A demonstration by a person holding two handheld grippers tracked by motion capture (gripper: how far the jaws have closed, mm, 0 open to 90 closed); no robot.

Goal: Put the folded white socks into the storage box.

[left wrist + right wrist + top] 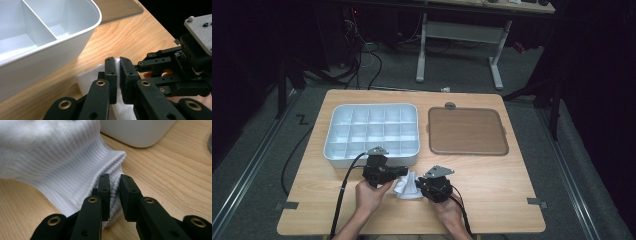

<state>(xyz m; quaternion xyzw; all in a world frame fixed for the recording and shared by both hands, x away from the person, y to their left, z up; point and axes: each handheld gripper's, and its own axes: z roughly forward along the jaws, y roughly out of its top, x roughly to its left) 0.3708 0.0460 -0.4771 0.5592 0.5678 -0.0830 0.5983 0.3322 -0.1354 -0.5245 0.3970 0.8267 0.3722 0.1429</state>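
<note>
You have a white sock (408,184) between your two hands, low on the tabletop (492,185), and both tools are pinching it. Your left hand-held gripper (401,173) has its jaws squeezed nearly flat, with just a thin bit of the white cloth caught between them, as the left gripper view shows. Your right hand-held gripper (114,185) has its jaws closed almost as tight on the ribbed cuff (110,167) of the sock, and the ribs bunch up between the pads.

So the grabbing part looks done. The sock lies right between the two grippers, touching the wood, and it looks a bit crumpled.

What is left, I think, is the putting away. The white tray (343,159) with its many little boxes sits just past your left hand-held gripper, and none of those boxes has anything in it yet. The brown lid (467,131) lies flat beyond your right hand-held gripper, well apart from the sock
</note>
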